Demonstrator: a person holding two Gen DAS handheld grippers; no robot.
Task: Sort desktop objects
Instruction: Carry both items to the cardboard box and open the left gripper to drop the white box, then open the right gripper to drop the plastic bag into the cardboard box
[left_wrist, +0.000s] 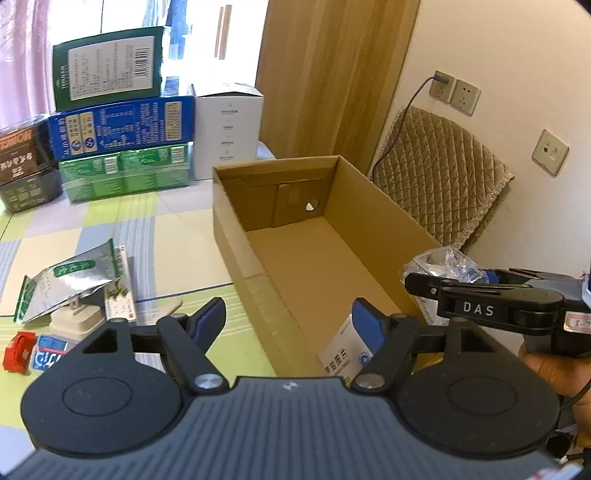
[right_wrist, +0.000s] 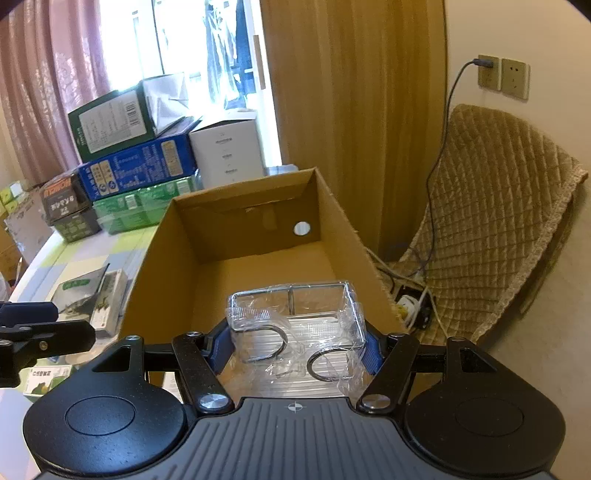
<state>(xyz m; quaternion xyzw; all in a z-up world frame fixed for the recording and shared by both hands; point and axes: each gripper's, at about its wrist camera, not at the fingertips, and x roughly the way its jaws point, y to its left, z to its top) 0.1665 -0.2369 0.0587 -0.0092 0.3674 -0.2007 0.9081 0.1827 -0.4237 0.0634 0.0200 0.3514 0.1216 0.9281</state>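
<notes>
One clear plastic case (right_wrist: 295, 325), wrapped in crinkled film, sits clamped between the two blue pads (right_wrist: 221, 343) of the right gripper (right_wrist: 295, 347), its jaws closed partway against the case's two sides; the case hangs over the near end of one open cardboard box (right_wrist: 177, 258), above the box floor. In the left wrist view the same case shows as a bundle of clear film (left_wrist: 443, 264) at the tip of the right gripper (left_wrist: 417, 280), just above the box's right wall (left_wrist: 373, 221), and a hand (left_wrist: 554, 369) holds that gripper's grip. One white packet with blue print (left_wrist: 341, 350) lies inside the box at its near end, partly hidden behind the right blue pad (left_wrist: 365, 325) of the left gripper (left_wrist: 288, 317). The left gripper's jaws stand wide apart and grasp nothing; they straddle the box's near left wall, one finger outside over the checked tablecloth (left_wrist: 177, 236), the other inside the box. Left of the box on the cloth lie one silver foil pouch with a green label (left_wrist: 70, 284), one white carton (left_wrist: 120, 291) under it, one small cream block (left_wrist: 77, 317), one red item (left_wrist: 18, 350) and one blue-and-white packet (left_wrist: 50, 352). At the far edge stand a stack of three cartons, green (left_wrist: 107, 66) on blue (left_wrist: 122, 125) on light green (left_wrist: 125, 173), beside one white box (left_wrist: 229, 129) and one black box (left_wrist: 26, 147). One quilted cushion (left_wrist: 439, 181) leans on the wall to the right.
</notes>
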